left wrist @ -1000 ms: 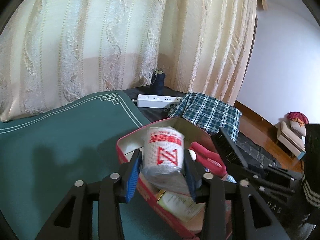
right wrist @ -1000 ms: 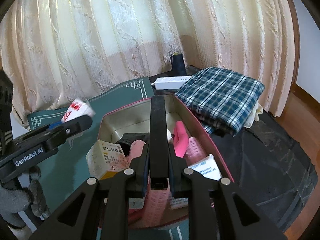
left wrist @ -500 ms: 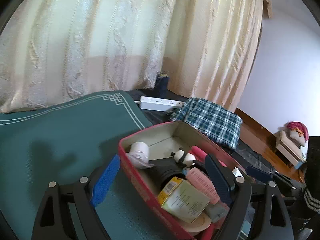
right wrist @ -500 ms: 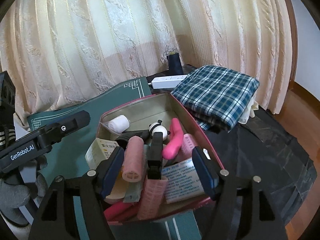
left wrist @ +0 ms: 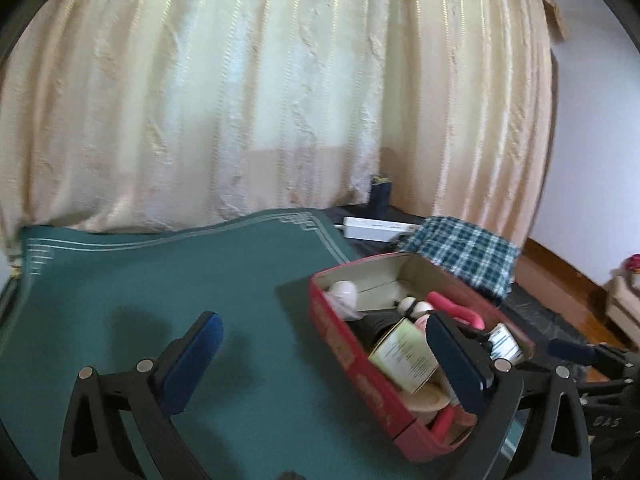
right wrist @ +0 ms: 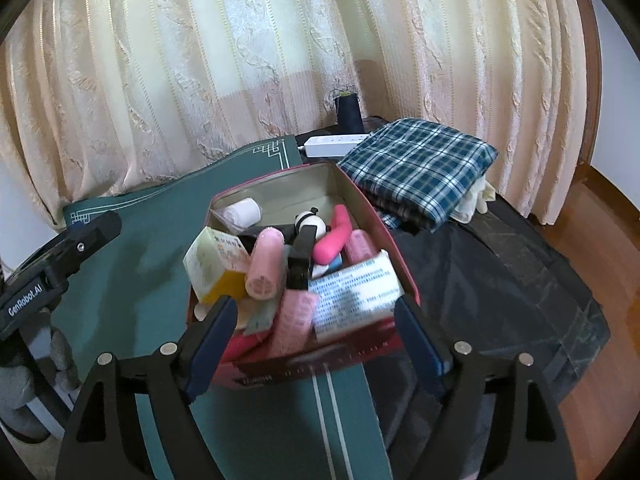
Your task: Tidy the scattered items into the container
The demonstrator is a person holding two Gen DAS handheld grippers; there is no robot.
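The red tin (right wrist: 360,204) stands on the green mat (left wrist: 140,288), packed with boxes, pink rollers and a small panda figure (right wrist: 310,220). A white bandage roll (right wrist: 242,213) lies in its far left corner, also visible as the bandage roll (left wrist: 343,290) in the left wrist view. A black brush-like bar (right wrist: 302,256) lies lengthwise on top of the contents. My left gripper (left wrist: 320,322) hangs beside the tin's left wall, jaws still opening, gripping nothing. My right gripper (right wrist: 315,305) sits at the tin's near end, jaws still opening, pads clear of the tin.
A folded plaid cloth (right wrist: 416,168) lies right of the tin on a dark sheet. Behind it are a white power strip (right wrist: 334,145) and a dark thread spool (right wrist: 347,110). A cream curtain closes off the back. Wooden floor (right wrist: 592,280) shows at the right.
The left gripper let go of the bandage roll, which now lies in the tin, then opened and swung left. The right gripper released the black bar into the tin, opened and drew back.
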